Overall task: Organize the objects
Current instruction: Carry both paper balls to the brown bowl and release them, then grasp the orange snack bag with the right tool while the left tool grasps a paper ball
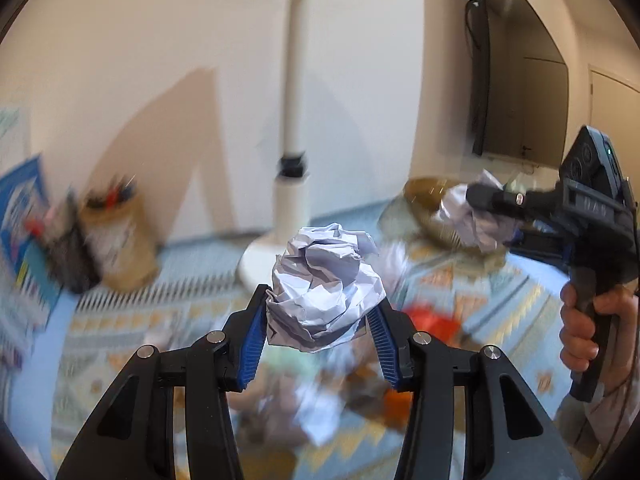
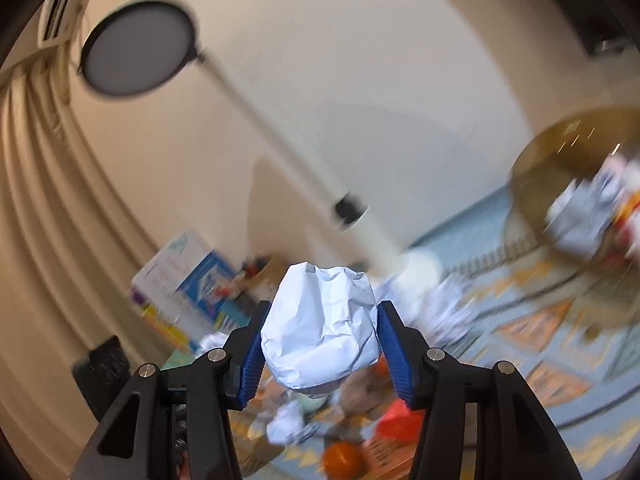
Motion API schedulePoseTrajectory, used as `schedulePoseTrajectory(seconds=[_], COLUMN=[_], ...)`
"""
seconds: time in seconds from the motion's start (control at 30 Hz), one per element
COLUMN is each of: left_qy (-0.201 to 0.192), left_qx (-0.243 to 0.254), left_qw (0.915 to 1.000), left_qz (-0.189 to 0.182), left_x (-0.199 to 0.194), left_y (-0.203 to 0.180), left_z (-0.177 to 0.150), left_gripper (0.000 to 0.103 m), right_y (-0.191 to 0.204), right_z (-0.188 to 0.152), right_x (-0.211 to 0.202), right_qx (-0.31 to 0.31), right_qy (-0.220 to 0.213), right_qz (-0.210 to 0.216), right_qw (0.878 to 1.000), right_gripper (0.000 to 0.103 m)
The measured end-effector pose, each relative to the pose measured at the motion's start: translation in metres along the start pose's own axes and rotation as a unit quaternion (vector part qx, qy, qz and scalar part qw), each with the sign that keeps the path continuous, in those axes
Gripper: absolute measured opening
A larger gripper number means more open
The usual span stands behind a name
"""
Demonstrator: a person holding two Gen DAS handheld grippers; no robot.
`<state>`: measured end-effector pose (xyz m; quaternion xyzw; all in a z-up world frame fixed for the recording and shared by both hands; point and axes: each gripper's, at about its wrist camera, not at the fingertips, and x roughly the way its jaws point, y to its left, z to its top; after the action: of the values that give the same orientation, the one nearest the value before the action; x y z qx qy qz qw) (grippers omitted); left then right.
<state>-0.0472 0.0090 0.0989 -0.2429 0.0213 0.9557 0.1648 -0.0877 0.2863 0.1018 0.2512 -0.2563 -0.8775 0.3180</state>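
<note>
A: Left claw (image 1: pixel 322 312) status?

B: Clamped on a crumpled paper ball (image 1: pixel 324 292). Ball sits between the 2 blue pads (image 1: pixel 252 344), bulging above the tips. Held up off the patterned cloth (image 1: pixel 500 288).

A: Right one?

B: Right claw (image 2: pixel 320 334) is also gripping a paper wad (image 2: pixel 320 328), smoother than the left's. It fills the gap between the pads (image 2: pixel 394 350) and hangs a bit below them. In the left camera the right claw (image 1: pixel 472 196) shows up ahead and to the right, a hand (image 1: pixel 588 328) on its grip, white paper at its tip, right over or just in front of the basket (image 1: pixel 424 200). Can't tell which, too blurred.

A: What's around?

B: Ahead of the left claw: white lamp base (image 1: pixel 264 252) and pole on the cloth. Ahead-left: a tan pen holder (image 1: pixel 116 236) and books (image 1: pixel 24 220), all smeared. Below the left claw: loose paper (image 1: pixel 316 412) and something red (image 1: pixel 432 320), blurred.

A: Right camera?

B: Basket (image 2: pixel 560 152) is up and to the right of the claw, more crumpled paper (image 2: pixel 584 212) in it. Below the claw: an orange round thing (image 2: pixel 344 460), a red piece (image 2: pixel 400 420), more paper scraps (image 2: pixel 288 424). Books (image 2: pixel 188 276) ahead-left. Lamp head (image 2: pixel 138 46) high up-left.
</note>
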Motion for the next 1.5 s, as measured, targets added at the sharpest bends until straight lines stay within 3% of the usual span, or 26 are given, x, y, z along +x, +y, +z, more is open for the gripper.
schedulePoseTrajectory(seconds=[0.23, 0.37, 0.5, 0.53, 0.57, 0.6, 0.63, 0.7, 0.93, 1.13, 1.33, 1.5], left_qy=[0.003, 0.024, 0.055, 0.061, 0.073, 0.093, 0.116, 0.123, 0.095, 0.067, 0.04, 0.062], left_qx=[0.016, 0.02, 0.022, 0.026, 0.03, 0.029, 0.023, 0.019, 0.049, 0.054, 0.045, 0.023], left_qw=[0.9979, 0.9942, 0.9872, 0.9858, 0.9838, 0.9807, 0.9763, 0.9754, 0.9842, 0.9914, 0.9978, 0.9974], left_qz=[-0.062, -0.103, -0.148, -0.154, -0.161, -0.169, -0.181, -0.182, -0.141, -0.099, -0.028, 0.029], left_x=[0.092, 0.143, 0.184, 0.192, 0.201, 0.21, 0.219, 0.223, 0.187, 0.133, 0.064, 0.02], left_y=[-0.078, -0.125, -0.166, -0.175, -0.184, -0.19, -0.196, -0.199, -0.195, -0.16, -0.089, -0.023], left_z=[0.086, 0.101, 0.095, 0.093, 0.09, 0.087, 0.083, 0.08, 0.084, 0.093, 0.098, 0.072], left_gripper=[0.045, 0.045, 0.049, 0.054, 0.062, 0.097, 0.103, 0.102, 0.102, 0.102, 0.102, 0.102], right_y=[-0.068, -0.108, -0.141, -0.149, -0.155, -0.163, -0.172, -0.182, -0.175, -0.122, -0.058, -0.018], right_z=[0.081, 0.102, 0.114, 0.115, 0.116, 0.118, 0.119, 0.119, 0.11, 0.104, 0.087, 0.058], right_x=[-0.032, -0.048, -0.065, -0.067, -0.067, -0.067, -0.065, -0.064, -0.08, -0.069, -0.048, -0.027], right_qx=[0.035, 0.065, 0.082, 0.087, 0.093, 0.1, 0.11, 0.117, 0.143, 0.128, 0.077, 0.034], right_qy=[-0.026, -0.034, -0.043, -0.041, -0.035, -0.024, -0.006, 0.011, -0.009, -0.006, 0.013, 0.039], right_qz=[-0.107, -0.148, -0.194, -0.201, -0.21, -0.232, -0.263, -0.282, -0.261, -0.241, -0.22, -0.209], right_qw=[0.993, 0.986, 0.977, 0.975, 0.973, 0.967, 0.959, 0.952, 0.955, 0.962, 0.972, 0.977], right_gripper=[0.052, 0.052, 0.054, 0.059, 0.078, 0.092, 0.103, 0.103, 0.103, 0.103, 0.103, 0.103])
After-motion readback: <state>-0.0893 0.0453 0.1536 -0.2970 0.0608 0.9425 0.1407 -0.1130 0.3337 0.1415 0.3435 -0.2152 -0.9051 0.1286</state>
